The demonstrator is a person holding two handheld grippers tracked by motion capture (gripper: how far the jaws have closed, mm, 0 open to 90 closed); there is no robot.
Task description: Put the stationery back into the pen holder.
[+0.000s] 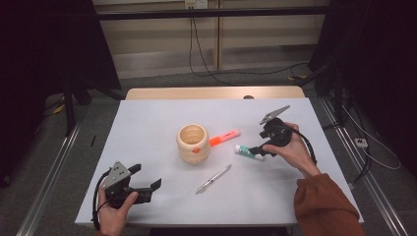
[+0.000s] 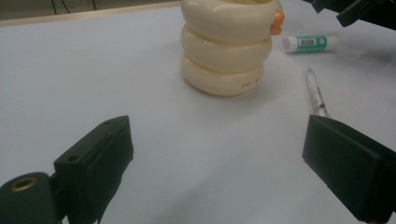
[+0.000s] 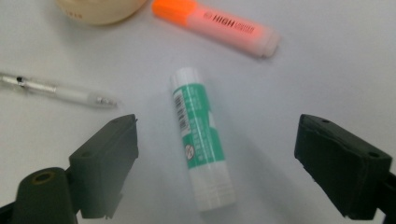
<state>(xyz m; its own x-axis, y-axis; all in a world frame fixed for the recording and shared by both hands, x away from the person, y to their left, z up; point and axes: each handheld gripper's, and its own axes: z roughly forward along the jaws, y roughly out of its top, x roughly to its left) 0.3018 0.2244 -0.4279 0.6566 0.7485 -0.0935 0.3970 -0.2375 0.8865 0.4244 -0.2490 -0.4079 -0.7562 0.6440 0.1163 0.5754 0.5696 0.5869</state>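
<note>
A green-and-white glue stick [image 3: 198, 140] lies flat on the white tabletop [image 1: 147, 123], between the spread fingers of the right gripper [image 3: 215, 163], untouched. An orange highlighter [image 3: 217, 25], a pen [image 3: 58, 91] and a cream cup [image 1: 193, 143] lie near. The left gripper [image 1: 147, 187] rests apart, fingers spread.

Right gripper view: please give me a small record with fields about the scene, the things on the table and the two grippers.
surface: white table
target: green glue stick, lying flat between the jaws of the right gripper, untouched
right gripper: open
left gripper: open, nothing between its jaws
holder: cream ringed cup, upright
others: orange highlighter, clear pen, both lying flat
</note>
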